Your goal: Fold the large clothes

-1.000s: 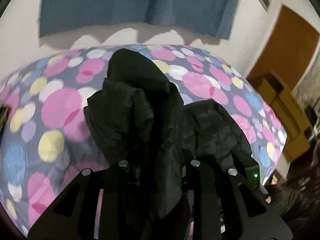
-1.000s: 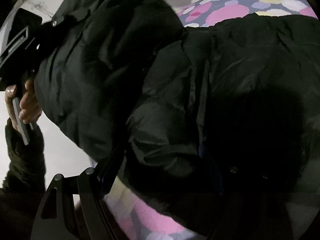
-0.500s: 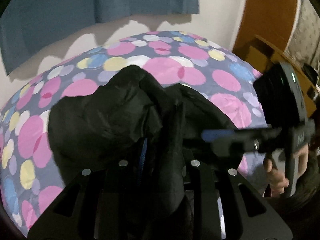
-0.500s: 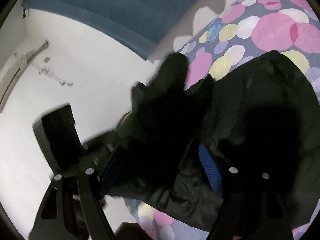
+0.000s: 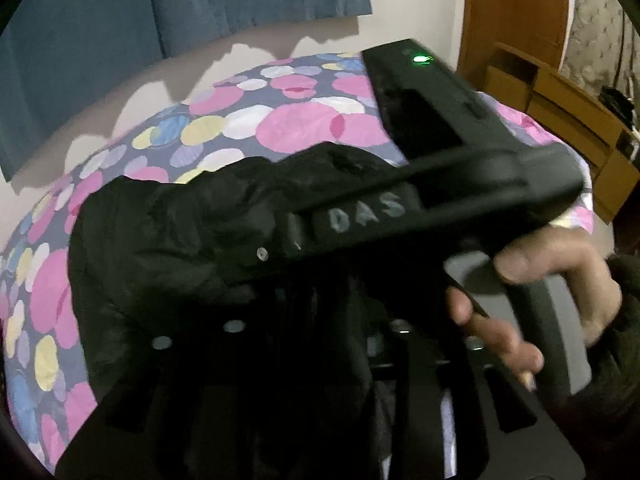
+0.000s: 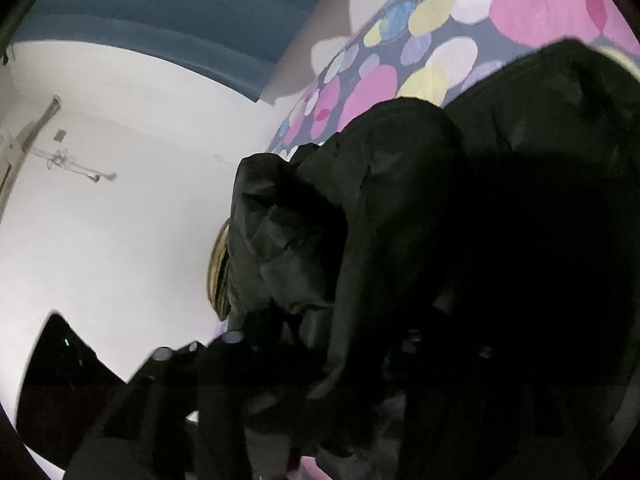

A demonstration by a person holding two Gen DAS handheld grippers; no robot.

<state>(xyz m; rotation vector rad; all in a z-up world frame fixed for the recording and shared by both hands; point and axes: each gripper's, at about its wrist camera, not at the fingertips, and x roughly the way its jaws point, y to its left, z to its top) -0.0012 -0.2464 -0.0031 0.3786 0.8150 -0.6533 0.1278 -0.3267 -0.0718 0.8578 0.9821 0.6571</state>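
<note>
Two grippers now crowd the same patch of cloth, where a second ago they were well apart. My left gripper (image 5: 316,344) has black fabric bunched thick between its fingers, so I judge it pinched on the jacket (image 5: 168,240), though the fingertips are buried and dark. The right gripper (image 5: 400,208) has swung across in front of the left camera, its body and green light filling the upper right, with my right hand (image 5: 552,292) on the handle just behind it. Half a second ago it was only entering from the right edge. From its own camera the right gripper (image 6: 360,364) is lost under dark folds; I cannot tell whether it is spread or clamped.

The jacket (image 6: 460,220) has come down from hanging in a tall drape to lying as a lump on the spotted bedspread (image 5: 280,120), near the bed's edge. Beyond it are the blue curtain (image 5: 160,12) and the wooden door (image 5: 516,12).

I take this as one side being carried over onto the other, a fold in progress rather than finished: the heap looks rumpled and will likely need flattening.
</note>
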